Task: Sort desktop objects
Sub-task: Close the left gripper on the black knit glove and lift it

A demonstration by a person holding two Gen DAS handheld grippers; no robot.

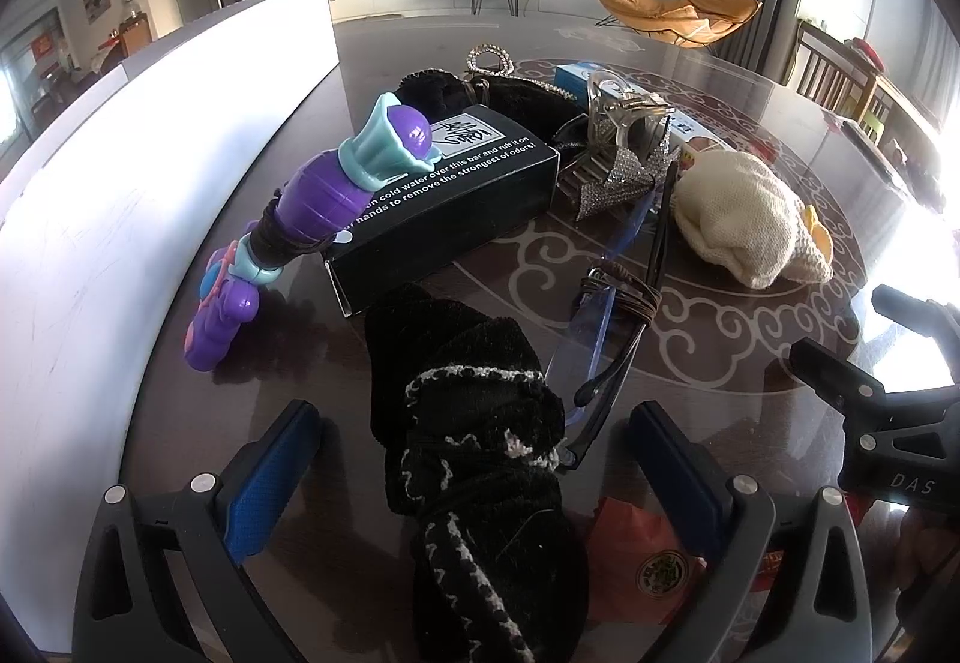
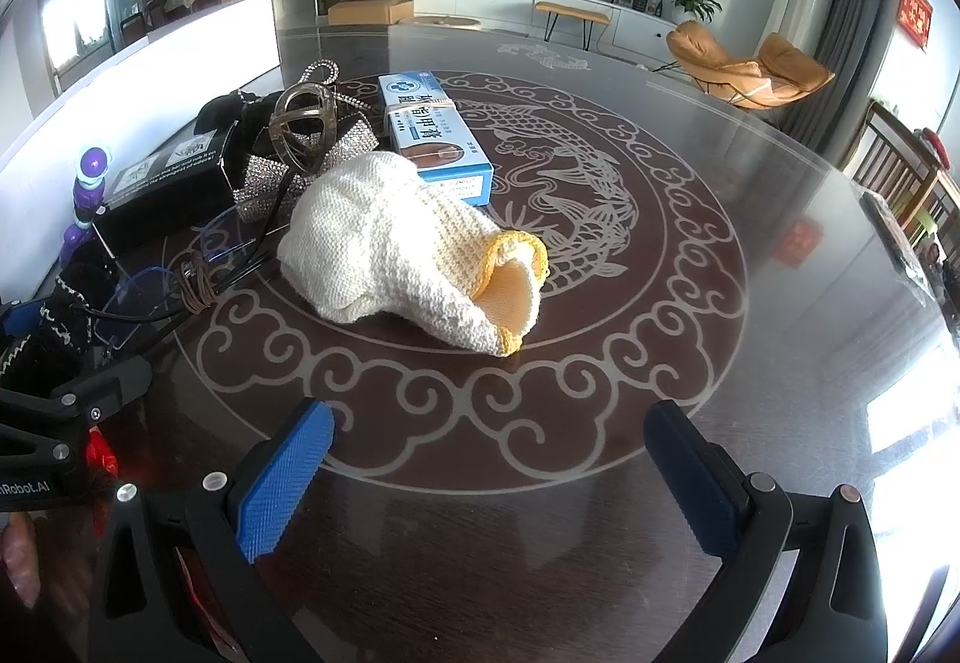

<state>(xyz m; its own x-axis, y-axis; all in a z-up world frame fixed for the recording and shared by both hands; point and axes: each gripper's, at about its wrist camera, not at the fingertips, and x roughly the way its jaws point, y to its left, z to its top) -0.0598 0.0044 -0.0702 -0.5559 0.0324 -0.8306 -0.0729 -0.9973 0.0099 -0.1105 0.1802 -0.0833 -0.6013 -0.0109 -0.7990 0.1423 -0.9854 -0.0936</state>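
- Left wrist view: the left gripper (image 1: 474, 459) is seen wide open, with a black knitted cloth (image 1: 474, 459) lying between its blue pads (image 1: 270, 483). The pads are not touching the cloth, so nothing is held.
- A black box (image 1: 444, 207) with white words is used as the landmark. It is set on the dark round table (image 1: 720, 339).
- A purple and teal toy (image 1: 336, 189) is leaned on the left side of the black box.
- The black knitted cloth is found just in front of the black box.
- A pair of glasses (image 1: 606, 339), tied with a brown cord, is laid to the front right of the black box.
- A sparkly silver bow (image 1: 606, 183) and a clear hair clip (image 1: 618, 117) are piled just to the right of the black box.
- Right wrist view: the right gripper (image 2: 492, 471) is held wide open over bare table, and nothing is gripped.
- A cream knitted pouch (image 2: 414, 255) with a yellow rim is seen well to the right of the black box.
- A blue and white box (image 2: 432, 129) is placed behind the pouch, touching it.
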